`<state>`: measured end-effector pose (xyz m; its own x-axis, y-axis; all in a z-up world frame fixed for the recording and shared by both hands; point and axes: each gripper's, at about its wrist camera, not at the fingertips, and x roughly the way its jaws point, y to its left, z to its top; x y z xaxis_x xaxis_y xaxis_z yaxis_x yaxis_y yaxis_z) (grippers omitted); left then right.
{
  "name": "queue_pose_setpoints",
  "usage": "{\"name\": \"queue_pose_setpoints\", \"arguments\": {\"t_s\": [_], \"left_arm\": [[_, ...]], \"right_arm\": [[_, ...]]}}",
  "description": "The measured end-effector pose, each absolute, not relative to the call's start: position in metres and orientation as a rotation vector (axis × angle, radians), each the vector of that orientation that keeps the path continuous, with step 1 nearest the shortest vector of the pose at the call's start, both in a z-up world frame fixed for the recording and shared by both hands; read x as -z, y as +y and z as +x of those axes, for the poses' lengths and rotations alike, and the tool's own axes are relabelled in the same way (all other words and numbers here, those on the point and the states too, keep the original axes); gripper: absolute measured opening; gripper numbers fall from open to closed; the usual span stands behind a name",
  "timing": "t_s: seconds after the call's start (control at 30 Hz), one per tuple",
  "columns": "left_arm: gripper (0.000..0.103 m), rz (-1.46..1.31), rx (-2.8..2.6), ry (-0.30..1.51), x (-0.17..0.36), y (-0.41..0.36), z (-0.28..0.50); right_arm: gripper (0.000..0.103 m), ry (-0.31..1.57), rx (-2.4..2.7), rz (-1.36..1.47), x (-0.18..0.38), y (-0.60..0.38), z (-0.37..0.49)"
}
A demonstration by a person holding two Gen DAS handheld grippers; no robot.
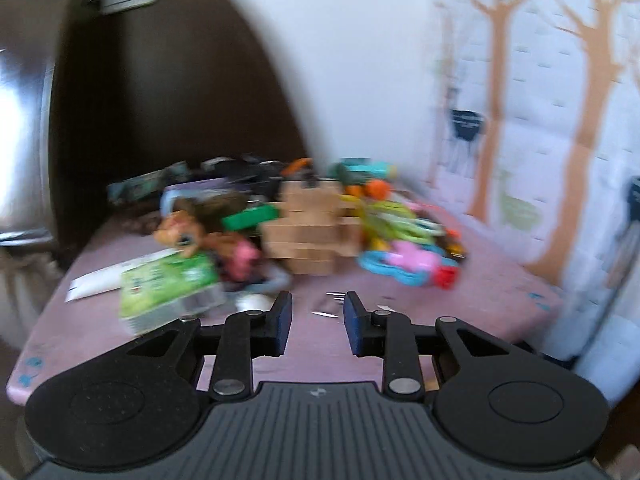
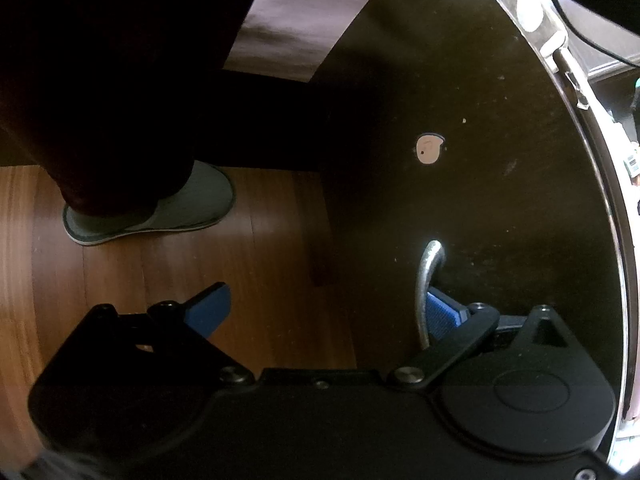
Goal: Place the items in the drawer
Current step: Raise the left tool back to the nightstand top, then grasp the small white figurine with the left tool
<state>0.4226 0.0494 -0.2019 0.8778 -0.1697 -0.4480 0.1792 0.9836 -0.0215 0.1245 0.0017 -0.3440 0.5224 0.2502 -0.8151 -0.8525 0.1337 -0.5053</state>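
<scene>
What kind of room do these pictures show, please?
Probably a child's bedroom at home: colourful plastic toys piled on a pink cloth-covered surface, a tree-patterned white quilted wall covering, and a grey slipper on the wooden plank floor.

The right gripper (image 2: 326,312) is standing wide open, one blue finger (image 2: 440,316) sitting behind the metal drawer handle (image 2: 426,280); a grey slipper (image 2: 160,208) is resting on the wooden floor (image 2: 260,280).
</scene>
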Motion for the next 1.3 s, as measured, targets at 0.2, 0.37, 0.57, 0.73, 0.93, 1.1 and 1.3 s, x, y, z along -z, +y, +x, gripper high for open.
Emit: {"name": "queue_pose_setpoints", "arguments": {"t_s": [0.2, 0.37, 0.57, 0.73, 0.93, 1.1, 1.3], "left_arm": [[0.027, 0.016, 0.1, 0.479, 0.211, 0.056, 0.439], [0.027, 0.014, 0.068, 0.487, 0.215, 0.058, 0.445], [0.027, 0.007, 0.055, 0.503, 0.221, 0.06, 0.454], [0.027, 0.012, 0.062, 0.507, 0.224, 0.057, 0.457], [0.024, 0.0, 0.062, 0.512, 0.222, 0.058, 0.455], [0.023, 0.002, 0.078, 0.5, 0.216, 0.058, 0.448], [0.018, -0.018, 0.106, 0.488, 0.205, 0.061, 0.437]], "right_arm": [[0.102, 0.631, -0.891, -1.176, 0.345, 0.001, 0.125], [0.103, 0.628, -0.894, -1.177, 0.345, 0.001, 0.125], [0.103, 0.621, -0.9, -1.179, 0.346, 0.001, 0.125], [0.103, 0.614, -0.906, -1.182, 0.346, 0.0, 0.125], [0.103, 0.63, -0.88, -1.17, 0.344, 0.005, 0.121], [0.103, 0.63, -0.88, -1.172, 0.344, 0.005, 0.121], [0.103, 0.633, -0.881, -1.174, 0.343, 0.005, 0.122]]}}
